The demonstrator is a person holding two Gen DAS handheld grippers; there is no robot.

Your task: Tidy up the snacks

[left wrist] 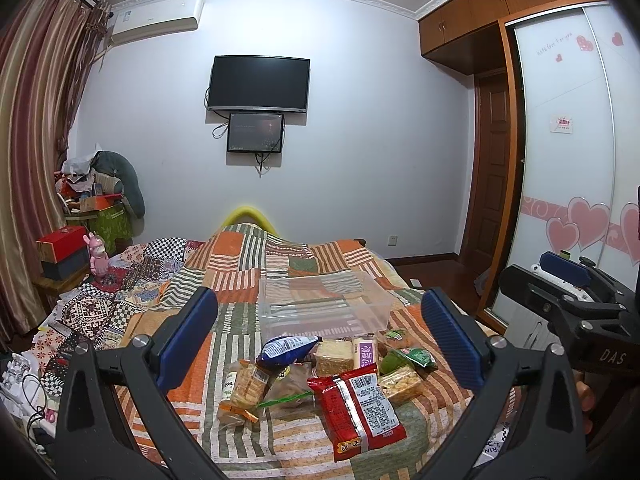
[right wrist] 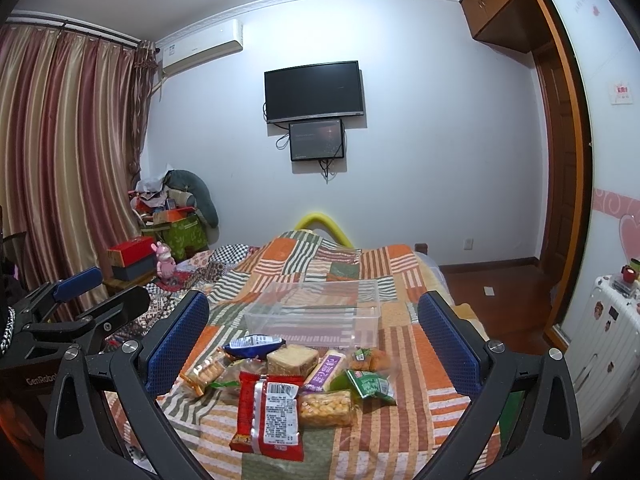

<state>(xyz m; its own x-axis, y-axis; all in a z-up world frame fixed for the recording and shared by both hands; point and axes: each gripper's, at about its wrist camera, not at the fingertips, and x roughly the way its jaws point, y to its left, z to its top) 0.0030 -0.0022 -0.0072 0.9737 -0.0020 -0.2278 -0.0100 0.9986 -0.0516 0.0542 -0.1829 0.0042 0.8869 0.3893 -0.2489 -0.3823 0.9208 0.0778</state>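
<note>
Several snack packets lie in a loose pile on the patchwork bedspread (left wrist: 280, 264). Nearest is a red packet (left wrist: 356, 412) (right wrist: 269, 412). Behind it lie a blue bag (left wrist: 289, 348) (right wrist: 254, 345), a clear pack of yellow puffs (left wrist: 401, 384) (right wrist: 326, 408), a green packet (left wrist: 408, 360) (right wrist: 370, 385), a purple-labelled bar (left wrist: 366, 354) (right wrist: 325, 372) and a cracker pack (left wrist: 246, 386) (right wrist: 206, 372). A clear plastic bin (left wrist: 324, 304) (right wrist: 314, 314) stands empty just beyond them. My left gripper (left wrist: 320, 340) and right gripper (right wrist: 314, 342) are both open and empty, held above the near side of the pile.
The right gripper shows at the right edge of the left wrist view (left wrist: 568, 292); the left gripper shows at the left edge of the right wrist view (right wrist: 80, 304). A cluttered nightstand (left wrist: 60, 260) stands left of the bed, a white suitcase (right wrist: 604, 344) to the right.
</note>
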